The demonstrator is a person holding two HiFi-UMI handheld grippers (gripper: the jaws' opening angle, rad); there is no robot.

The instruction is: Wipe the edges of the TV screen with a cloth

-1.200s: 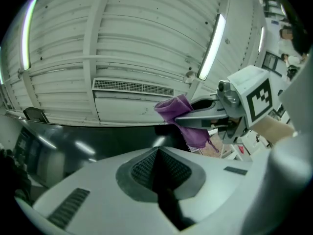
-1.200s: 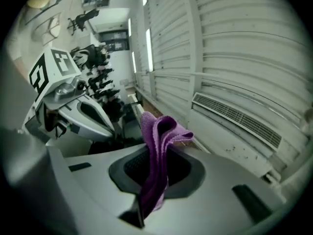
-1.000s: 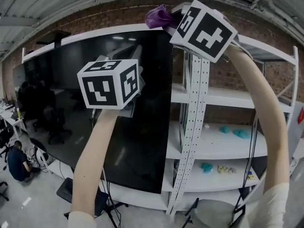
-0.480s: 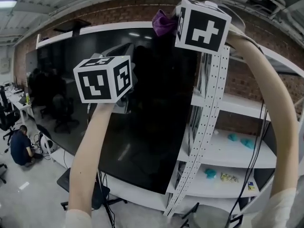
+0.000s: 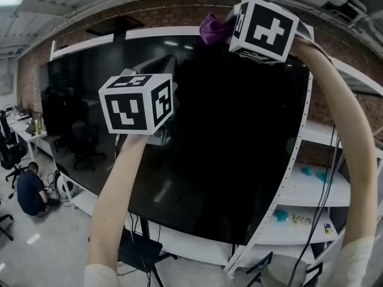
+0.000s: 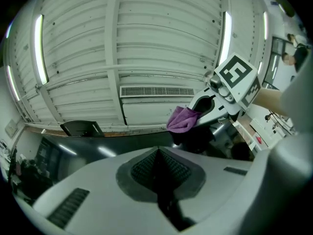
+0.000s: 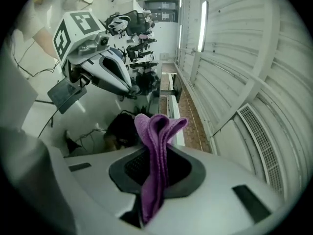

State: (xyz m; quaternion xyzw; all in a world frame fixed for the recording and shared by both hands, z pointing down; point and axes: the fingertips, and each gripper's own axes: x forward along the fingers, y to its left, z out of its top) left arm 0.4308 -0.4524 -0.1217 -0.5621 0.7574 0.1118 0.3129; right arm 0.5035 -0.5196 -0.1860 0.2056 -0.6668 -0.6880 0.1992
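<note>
Right gripper view looks along jaws pinched tight on a purple cloth (image 7: pixel 155 146). The right gripper (image 7: pixel 156 163) clamps the folded fabric between its dark pads. A looped bunch stands out past the tips toward 12 o'clock and a tail hangs back toward 6.

Head view puts this gripper (image 5: pixel 230 31) at 1 o'clock on a raised arm. The cloth (image 5: pixel 212 27) is bunched right at the top edge of the TV screen (image 5: pixel 239 148) and seems to touch the white upper frame.

Left gripper view shows the left gripper (image 6: pixel 159 173) with its jaws pressed together and nothing between them. Past its tips, at 1 o'clock, the cloth (image 6: pixel 182 119) and the other gripper sit at the TV's top edge. In the head view the left gripper (image 5: pixel 157 133) is held up before the upper left part of the black glass, about 10 o'clock from centre. Whether it touches the screen cannot be told.

Farther out, a brick wall (image 5: pixel 149 18) runs behind the screen's top edge. A white shelving rack (image 5: pixel 302 193) stands at 4 o'clock with small turquoise items (image 5: pixel 308 171) on a shelf. A person (image 5: pixel 27 190) crouches on the floor at 8 o'clock. A ribbed white ceiling (image 6: pixel 156 33) with long light strips (image 6: pixel 39 48) fills the upper left gripper view.
</note>
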